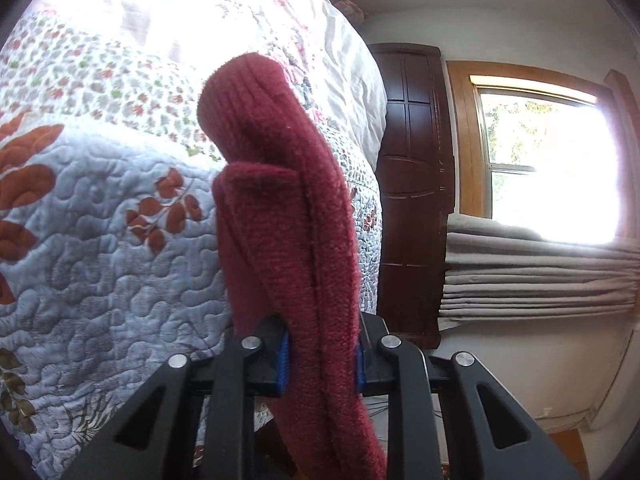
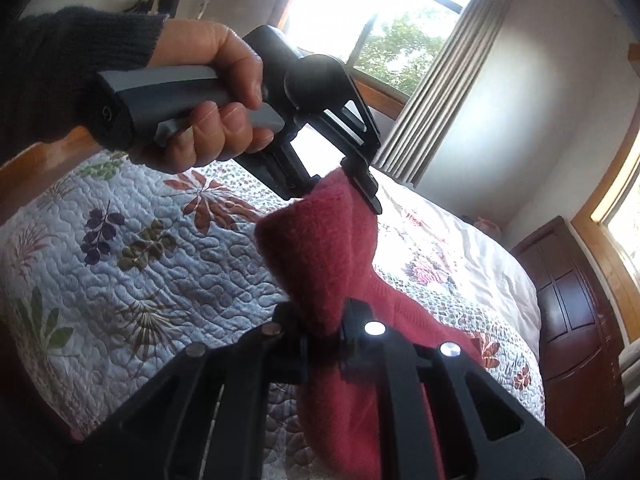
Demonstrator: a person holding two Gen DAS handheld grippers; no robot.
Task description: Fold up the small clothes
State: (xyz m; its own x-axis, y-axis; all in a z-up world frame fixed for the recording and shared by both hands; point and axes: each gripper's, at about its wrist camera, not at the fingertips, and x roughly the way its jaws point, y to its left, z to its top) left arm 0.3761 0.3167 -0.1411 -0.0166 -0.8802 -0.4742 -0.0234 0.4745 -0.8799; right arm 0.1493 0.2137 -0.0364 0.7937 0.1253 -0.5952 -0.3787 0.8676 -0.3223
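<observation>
A: Dark red knit, a sock (image 1: 288, 208) by the look of it, was pinched between the blue pads (image 1: 282, 358) of the left gripper (image 1: 320, 360). Jaws narrow, clamped on the fabric, w/ the sock standing up past them and a folded layer in front.

B: And the right gripper (image 2: 324, 344)?

A: Also closed tight on the same sock (image 2: 320, 248), lower down. So the sock was off the bed, stretched between the two tools, approx. over the quilt (image 2: 140, 264).

B: Who held what?

A: In the right wrist view a hand (image 2: 208, 104) in a dark sleeve (image 2: 72, 60) gripped the grey handle of the left gripper (image 2: 340, 176), whose tips bit the sock's top edge.

B: Background?

A: Quilt was pale blue w/ rust and purple leaf prints; further along, a white floral bedspread (image 1: 320, 40). A dark wood cabinet (image 1: 416, 184) stood beside the bed, next to a bright window (image 1: 548, 168) w/ grey curtains (image 1: 536, 276) bunched under it.

B: Sock touching the quilt?

A: Couldn't tell; its lower end ran out of frame.
</observation>
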